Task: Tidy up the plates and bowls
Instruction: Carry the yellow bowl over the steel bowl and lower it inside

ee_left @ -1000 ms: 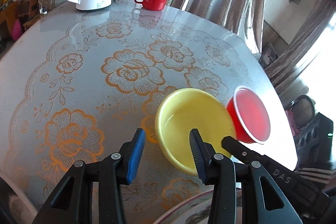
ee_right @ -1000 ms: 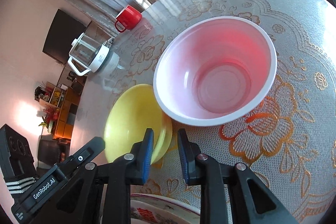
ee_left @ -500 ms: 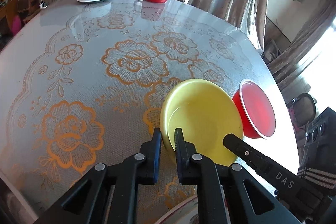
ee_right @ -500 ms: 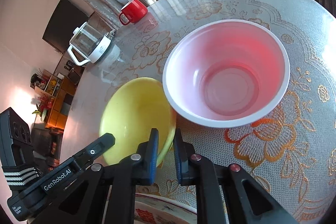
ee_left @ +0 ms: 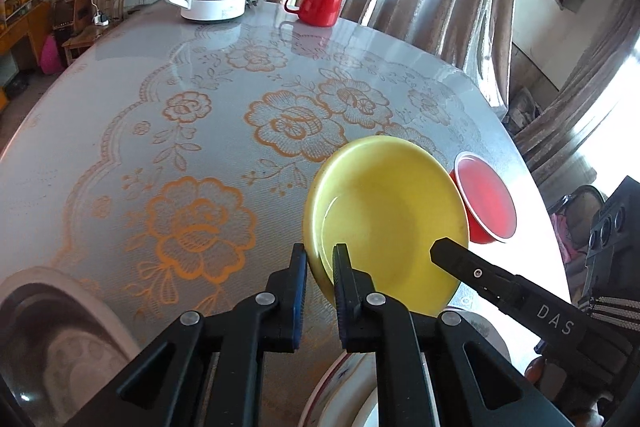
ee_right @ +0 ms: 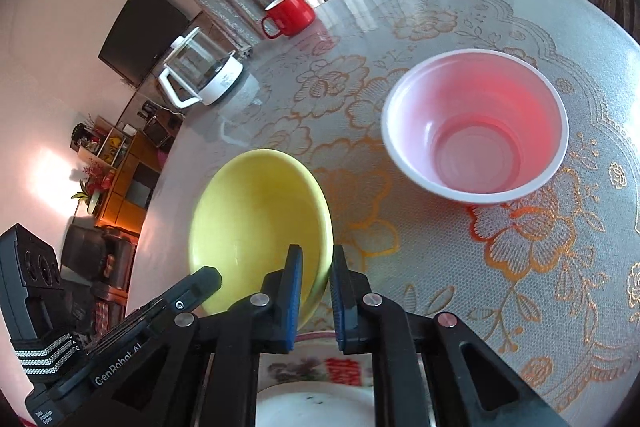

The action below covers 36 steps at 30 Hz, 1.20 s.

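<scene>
Left gripper (ee_left: pixel 321 262): we clamp the yellow bowl (ee_left: pixel 384 219) by its near-left rim.
Right gripper (ee_right: pixel 316 267): we pinch the opposite rim, fingers narrow.
Yellow bowl: tilted, held above the floral table (ee_left: pixel 200 147), over a patterned plate (ee_right: pixel 312 367).
Red bowl (ee_right: pixel 476 127): on the table, just beside.

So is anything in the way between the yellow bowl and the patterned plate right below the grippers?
Nothing visible. Both grippers, left and right, grip the yellow bowl by its rim, and the patterned plate lies just beneath it.
</scene>
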Motion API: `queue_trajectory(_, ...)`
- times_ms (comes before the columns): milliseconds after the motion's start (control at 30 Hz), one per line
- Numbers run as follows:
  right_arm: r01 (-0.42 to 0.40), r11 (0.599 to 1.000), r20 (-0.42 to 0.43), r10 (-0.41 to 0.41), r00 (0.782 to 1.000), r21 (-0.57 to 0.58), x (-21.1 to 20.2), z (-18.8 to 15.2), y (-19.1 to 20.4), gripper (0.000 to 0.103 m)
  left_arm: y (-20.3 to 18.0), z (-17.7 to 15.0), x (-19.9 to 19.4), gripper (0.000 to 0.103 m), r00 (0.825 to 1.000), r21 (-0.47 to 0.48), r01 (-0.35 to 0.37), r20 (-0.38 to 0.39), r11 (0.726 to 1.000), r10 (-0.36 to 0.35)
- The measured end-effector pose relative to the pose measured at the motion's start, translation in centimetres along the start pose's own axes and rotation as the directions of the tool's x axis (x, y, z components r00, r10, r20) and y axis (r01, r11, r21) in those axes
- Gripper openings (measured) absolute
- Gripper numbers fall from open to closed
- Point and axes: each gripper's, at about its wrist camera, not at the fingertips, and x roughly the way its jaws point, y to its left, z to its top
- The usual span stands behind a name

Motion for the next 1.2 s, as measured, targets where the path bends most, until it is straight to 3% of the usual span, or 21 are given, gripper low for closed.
queue_trajectory(767,-0.157,0.972,-0.100,0.141,0.985,-0.177,0.8,-7.7,11.3,0.012,10.7,-6.3,-11.0,0.013,0.991,-0.146,-0.042,0.117,0.988,0.060)
queue_trajectory(1200,-0.177,0.948,-0.198,0.126,0.972,-0.265,3.6,-11.9,15.8,0.014,16.0,-10.0,-13.7,0.013,0.987,-0.237,-0.059,0.130,0.970,0.092)
